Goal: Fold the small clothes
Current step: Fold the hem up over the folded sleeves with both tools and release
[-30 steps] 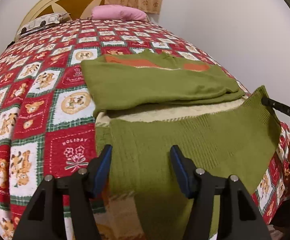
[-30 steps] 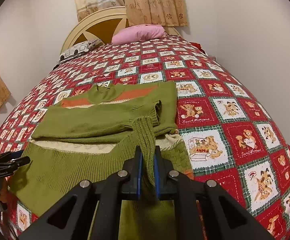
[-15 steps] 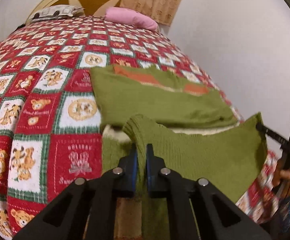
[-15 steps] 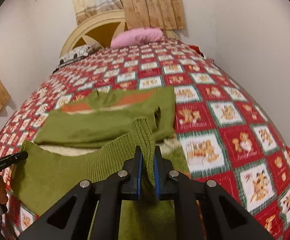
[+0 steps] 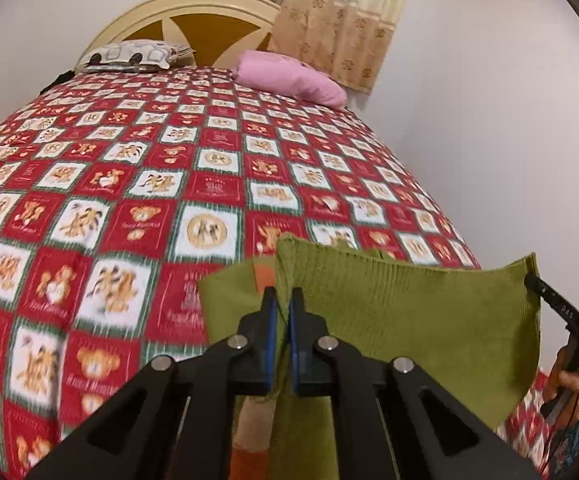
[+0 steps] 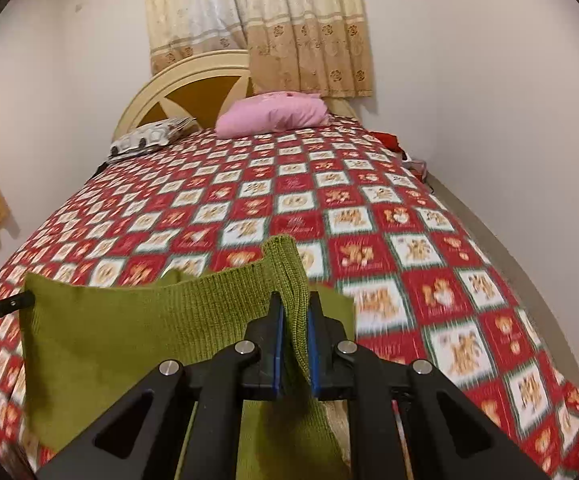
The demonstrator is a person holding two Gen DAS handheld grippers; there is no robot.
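A green knitted sweater point(image 5: 409, 320) with an orange stripe point(image 5: 264, 275) lies at the near end of the bed. My left gripper point(image 5: 282, 300) is shut on the left corner of its ribbed hem. My right gripper point(image 6: 294, 308) is shut on the other hem corner. The hem is lifted and stretched between them like a curtain, and hides most of the sweater point(image 6: 129, 328) below. The right gripper also shows at the right edge of the left wrist view point(image 5: 529, 280). The left gripper shows at the left edge of the right wrist view point(image 6: 29, 298).
The bed has a red and white bear-pattern quilt point(image 5: 169, 184). A pink pillow point(image 5: 289, 78) and a patterned pillow point(image 5: 129, 54) lie by the cream headboard point(image 6: 193, 88). A wall point(image 6: 509, 120) runs along the bed's right side. Curtains point(image 6: 257, 20) hang behind.
My left gripper closed on the hem corner. Both grippers then raised the hem up off the bed, so it now covers the folded upper part of the sweater from view.
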